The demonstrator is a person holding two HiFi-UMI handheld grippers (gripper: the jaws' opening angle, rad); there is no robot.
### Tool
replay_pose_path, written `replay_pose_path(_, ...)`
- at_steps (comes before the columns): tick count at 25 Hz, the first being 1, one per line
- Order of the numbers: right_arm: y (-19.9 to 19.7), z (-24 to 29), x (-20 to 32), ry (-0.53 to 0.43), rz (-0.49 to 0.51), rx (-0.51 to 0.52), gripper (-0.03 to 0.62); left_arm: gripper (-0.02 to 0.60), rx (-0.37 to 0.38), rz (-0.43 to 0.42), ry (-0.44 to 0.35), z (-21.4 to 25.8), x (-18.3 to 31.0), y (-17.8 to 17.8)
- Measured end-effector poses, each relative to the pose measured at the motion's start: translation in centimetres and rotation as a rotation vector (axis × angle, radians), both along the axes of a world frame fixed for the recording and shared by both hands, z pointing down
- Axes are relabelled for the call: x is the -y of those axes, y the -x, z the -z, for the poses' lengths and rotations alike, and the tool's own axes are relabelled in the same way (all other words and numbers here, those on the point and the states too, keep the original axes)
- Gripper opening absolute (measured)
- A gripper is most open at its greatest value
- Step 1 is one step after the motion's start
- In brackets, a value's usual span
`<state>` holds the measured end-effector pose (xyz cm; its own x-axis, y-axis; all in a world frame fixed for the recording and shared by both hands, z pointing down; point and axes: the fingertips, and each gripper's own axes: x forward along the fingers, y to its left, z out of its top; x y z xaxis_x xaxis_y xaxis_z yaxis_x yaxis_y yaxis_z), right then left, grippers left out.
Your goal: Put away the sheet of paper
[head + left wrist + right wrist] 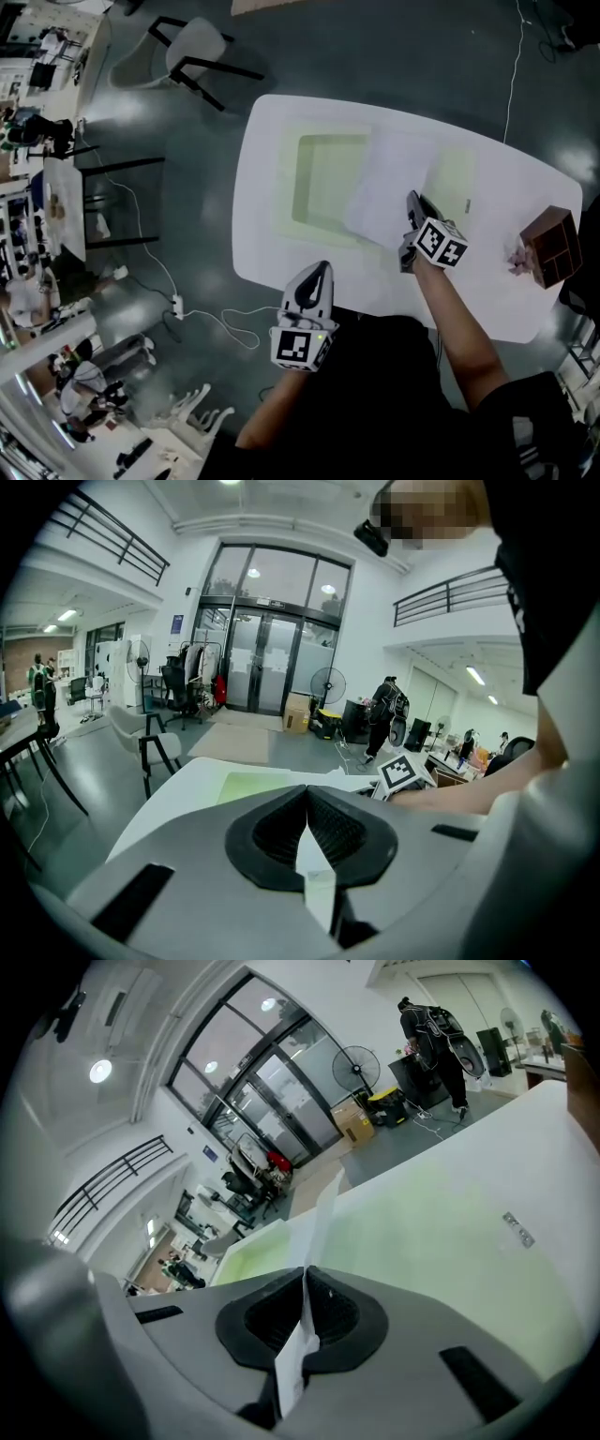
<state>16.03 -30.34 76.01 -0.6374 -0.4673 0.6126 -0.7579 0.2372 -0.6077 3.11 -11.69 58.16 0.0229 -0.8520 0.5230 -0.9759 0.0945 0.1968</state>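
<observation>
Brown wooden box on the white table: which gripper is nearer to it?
Right. The right gripper, shut on the white sheet of paper, sits left of the brown wooden box; the left gripper hangs farther left, at the white table's near edge.

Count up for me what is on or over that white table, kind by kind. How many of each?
Grippers: 2, the left gripper and the right gripper
Sheet of paper: 1, pinched in the right gripper
Pale green flat pieces: 2
Brown box: 1
Total: 6
</observation>
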Motion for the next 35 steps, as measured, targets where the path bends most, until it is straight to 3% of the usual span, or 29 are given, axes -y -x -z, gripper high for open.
replay_pose_path(18,2.1,0.1,-3.0,-0.021,0.134,-0.032,0.0,0.005,-0.009,0.065,-0.025,1.1,-1.4,0.6)
replay_pose_path(23,2.0,-0.5,-3.1,-0.021,0.125,-0.041,0.0,0.005,-0.004,0.069,-0.044,1.3,-1.8,0.6)
replay_pose_path(31,5.0,-1.3,-2.2,-0.029,0.135,-0.033,0.0,0.005,0.014,0.109,-0.03,1.7,-3.9,1.3)
replay_pose_path(35,7.1,-1.6,-2.2,-0.027,0.145,-0.012,0.0,0.005,-0.019,0.17,-0.044,2.2,-4.7,2.2)
